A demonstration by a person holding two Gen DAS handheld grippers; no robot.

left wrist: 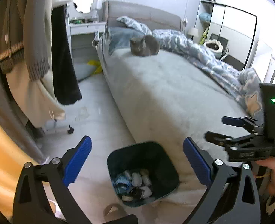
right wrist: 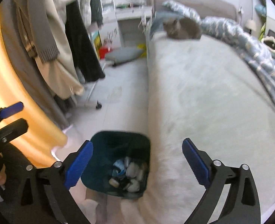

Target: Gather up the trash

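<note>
A dark teal trash bin [left wrist: 118, 158] stands on the floor against the side of the bed, below both grippers. Crumpled white and blue trash [left wrist: 135, 183] lies at its bottom. My left gripper [left wrist: 137, 141] hangs above the bin, open, with nothing between its blue pads. The right gripper [left wrist: 217, 128] shows at the right edge of the left wrist view, held by a hand, jaws apart. In the right wrist view the bin [right wrist: 103, 149] and its trash [right wrist: 130, 173] sit low and left of centre, and my right gripper [right wrist: 137, 142] is open and empty. The left gripper [right wrist: 20, 114] is at the far left.
A grey bed [left wrist: 171, 97] fills the right side, with a grey cat [left wrist: 144, 45] lying on it and a blue patterned quilt [left wrist: 208, 56]. Clothes [left wrist: 36, 37] hang on a wheeled rack at the left. A slipper [left wrist: 113, 211] lies by the bin. A white desk [left wrist: 85, 28] stands at the back.
</note>
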